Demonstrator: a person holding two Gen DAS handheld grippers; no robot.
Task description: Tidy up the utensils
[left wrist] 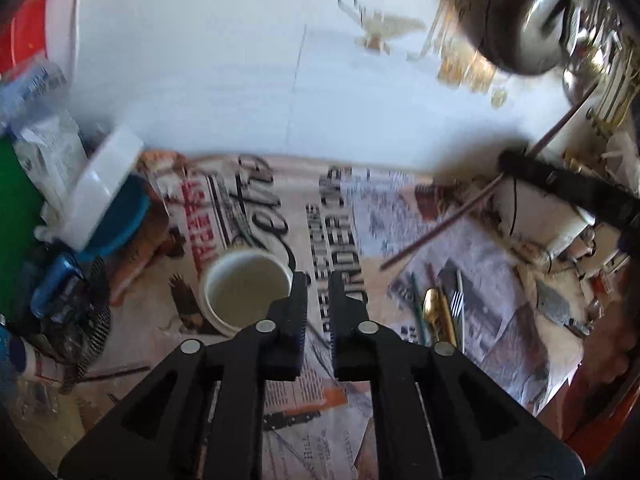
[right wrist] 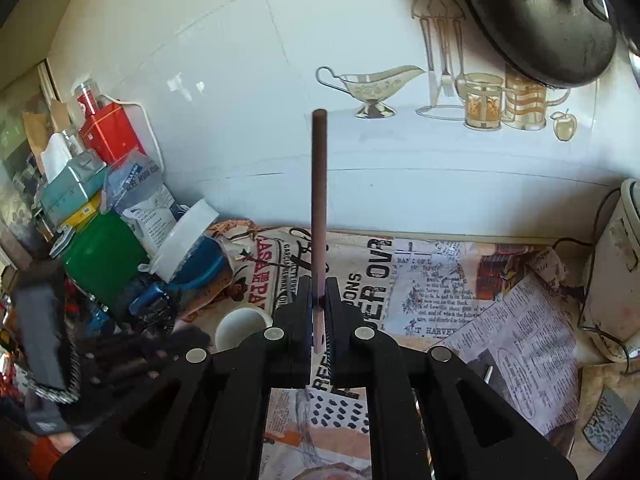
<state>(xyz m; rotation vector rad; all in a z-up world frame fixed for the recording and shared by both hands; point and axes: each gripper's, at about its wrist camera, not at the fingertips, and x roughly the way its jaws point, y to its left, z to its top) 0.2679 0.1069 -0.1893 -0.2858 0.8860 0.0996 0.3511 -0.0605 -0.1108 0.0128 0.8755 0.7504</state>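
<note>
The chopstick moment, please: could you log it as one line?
right gripper: shut on chopstick | left gripper: open, empty | white cup: empty

Newspaper (right wrist: pixel 436 280) headline "OVR", smaller print perhaps "T. HARVEY"

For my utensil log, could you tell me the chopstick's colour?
Dark brown chopstick, paler pinkish near the right gripper; right wrist view.

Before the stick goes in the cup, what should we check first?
1. Right hand-held gripper shut on the chopstick: ok.
2. Chopstick held firm, not slipping: cannot tell.
3. White cup upright with open mouth: ok.
4. Left hand-held gripper empty and open: ok.
5. Chopstick already over the cup: not ok, cup sits to the left.
6. Remaining utensils lying on the newspaper: ok.
</note>
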